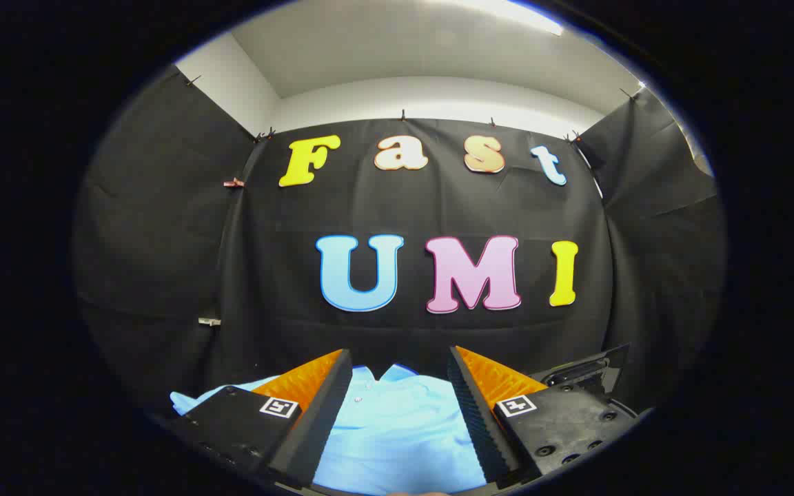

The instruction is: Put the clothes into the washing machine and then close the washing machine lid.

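A light blue collared shirt (397, 427) with small buttons lies spread out flat below and between my fingers, its collar pointing toward the black cloth wall. My gripper (400, 375) is open, the two fingers wide apart and held above the shirt, with nothing pressed between them. One sleeve of the shirt (194, 399) sticks out past the left finger. A dark hinged part (586, 368) shows just beyond the right finger; I cannot tell what it belongs to.
Black cloth walls (163, 227) close the booth on the left, back and right. A white ceiling with a light strip (507, 10) sits above. Small clips (233, 182) pin the cloth.
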A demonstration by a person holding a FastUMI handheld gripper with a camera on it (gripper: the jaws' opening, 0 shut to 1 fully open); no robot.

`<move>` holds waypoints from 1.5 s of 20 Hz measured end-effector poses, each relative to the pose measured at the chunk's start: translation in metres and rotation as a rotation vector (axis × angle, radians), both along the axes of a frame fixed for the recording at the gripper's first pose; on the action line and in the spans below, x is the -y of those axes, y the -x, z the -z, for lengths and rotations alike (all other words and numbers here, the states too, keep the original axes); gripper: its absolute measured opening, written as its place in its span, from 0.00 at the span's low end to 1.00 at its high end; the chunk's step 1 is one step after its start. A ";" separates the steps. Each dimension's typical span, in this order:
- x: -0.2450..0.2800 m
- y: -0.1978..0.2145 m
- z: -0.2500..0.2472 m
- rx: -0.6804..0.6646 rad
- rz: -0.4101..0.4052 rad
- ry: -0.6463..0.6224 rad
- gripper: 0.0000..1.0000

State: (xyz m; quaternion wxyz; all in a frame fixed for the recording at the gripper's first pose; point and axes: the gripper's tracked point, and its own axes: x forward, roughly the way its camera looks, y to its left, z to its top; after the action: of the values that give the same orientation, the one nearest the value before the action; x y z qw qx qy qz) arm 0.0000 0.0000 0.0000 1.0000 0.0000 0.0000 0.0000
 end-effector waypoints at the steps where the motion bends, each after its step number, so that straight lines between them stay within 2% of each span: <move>1: -0.002 -0.001 -0.001 0.008 -0.005 0.009 0.89; 6: -0.004 0.004 0.008 -0.051 0.001 -0.032 0.89; 22: -0.012 0.000 0.009 -0.062 -0.020 0.003 0.89; 30: -0.039 -0.020 0.024 -0.179 -0.074 0.010 0.89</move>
State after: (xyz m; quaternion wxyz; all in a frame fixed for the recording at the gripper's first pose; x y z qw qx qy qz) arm 0.0204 0.0393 -0.0236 0.9953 -0.0048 0.0894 0.0368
